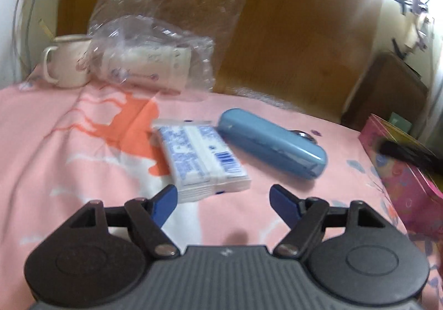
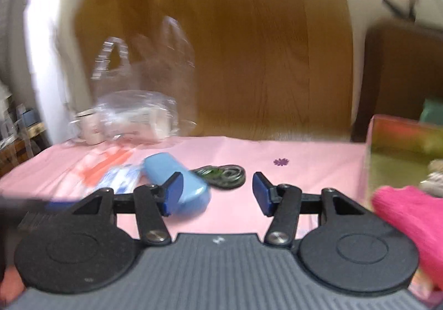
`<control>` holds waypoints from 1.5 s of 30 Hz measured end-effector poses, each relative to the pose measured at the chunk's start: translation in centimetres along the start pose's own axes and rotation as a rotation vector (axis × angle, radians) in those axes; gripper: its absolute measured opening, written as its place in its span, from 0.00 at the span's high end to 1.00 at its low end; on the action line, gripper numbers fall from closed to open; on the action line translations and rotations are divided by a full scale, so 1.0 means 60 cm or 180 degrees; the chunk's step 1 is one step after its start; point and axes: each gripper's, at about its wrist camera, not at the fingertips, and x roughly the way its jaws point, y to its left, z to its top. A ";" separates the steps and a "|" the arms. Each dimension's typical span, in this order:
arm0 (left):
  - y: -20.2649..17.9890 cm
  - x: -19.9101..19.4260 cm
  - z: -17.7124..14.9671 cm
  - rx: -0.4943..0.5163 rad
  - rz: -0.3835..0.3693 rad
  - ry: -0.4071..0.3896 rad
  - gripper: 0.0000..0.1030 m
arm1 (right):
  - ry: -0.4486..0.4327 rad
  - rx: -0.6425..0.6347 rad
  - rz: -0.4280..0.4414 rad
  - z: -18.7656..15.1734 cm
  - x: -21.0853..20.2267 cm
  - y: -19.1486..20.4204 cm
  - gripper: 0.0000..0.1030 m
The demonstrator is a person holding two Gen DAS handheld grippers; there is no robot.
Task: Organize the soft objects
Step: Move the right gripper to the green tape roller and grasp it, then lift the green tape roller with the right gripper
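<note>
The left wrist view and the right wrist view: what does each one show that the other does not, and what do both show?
Only the left wrist view shows the left gripper, open and empty.

Only the right wrist view shows the right gripper, open and empty, a dark green coiled thing on the cloth, and a bright pink knitted item at the right edge.

Both show the pink cloth, the blue case, the tissue pack, the clear plastic bag, the cream mug and the pink box.
</note>
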 end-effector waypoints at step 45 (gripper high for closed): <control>0.018 -0.002 -0.001 -0.0164 -0.0298 0.0057 0.19 | 0.0810 -0.0120 -0.0067 -0.119 -0.100 0.016 0.36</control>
